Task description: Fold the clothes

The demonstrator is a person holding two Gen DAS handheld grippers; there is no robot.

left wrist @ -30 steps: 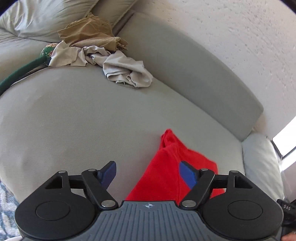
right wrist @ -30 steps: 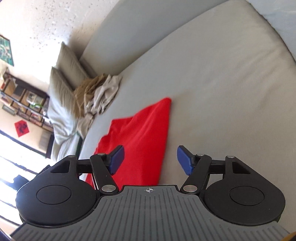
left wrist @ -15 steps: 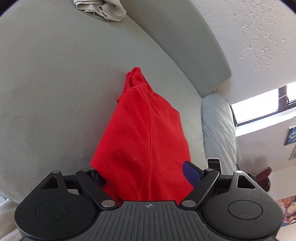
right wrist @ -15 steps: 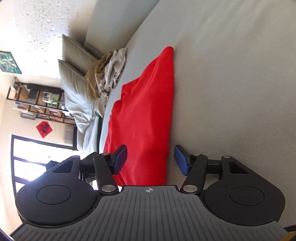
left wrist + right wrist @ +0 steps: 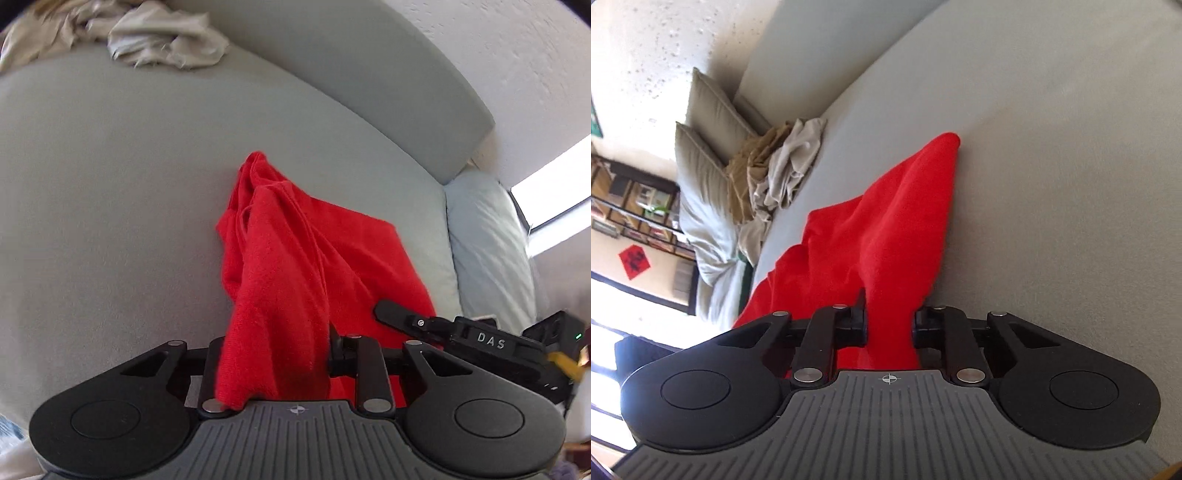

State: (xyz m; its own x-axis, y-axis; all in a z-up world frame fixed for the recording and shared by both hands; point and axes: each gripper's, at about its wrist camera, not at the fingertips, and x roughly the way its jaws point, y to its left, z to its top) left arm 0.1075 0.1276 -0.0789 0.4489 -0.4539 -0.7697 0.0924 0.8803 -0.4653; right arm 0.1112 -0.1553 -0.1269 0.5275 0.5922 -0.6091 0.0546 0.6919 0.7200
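Progress: early. Left gripper (image 5: 275,354) and right gripper (image 5: 889,325) jaws closing on near edge of red shirt (image 5: 295,266), cloth bunched between both. Shirt on sofa seat (image 5: 110,184), partly lifted, fold unfinished. Pile (image 5: 775,173) far left untouched.

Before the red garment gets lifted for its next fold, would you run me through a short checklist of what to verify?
1. Left gripper has cloth between its fingers: ok; its jaws are closing on a bunched edge of the red garment.
2. Right gripper has cloth: ok; its jaws are closing with a band of red fabric between them.
3. Both grips on the same layer: cannot tell; the folds hide it.
4. Garment smooth: not ok; it is rumpled and ridged.
5. Free cushion to lay the fold on: ok.
6. Crumpled beige clothes clear of the garment: ok; they lie apart.
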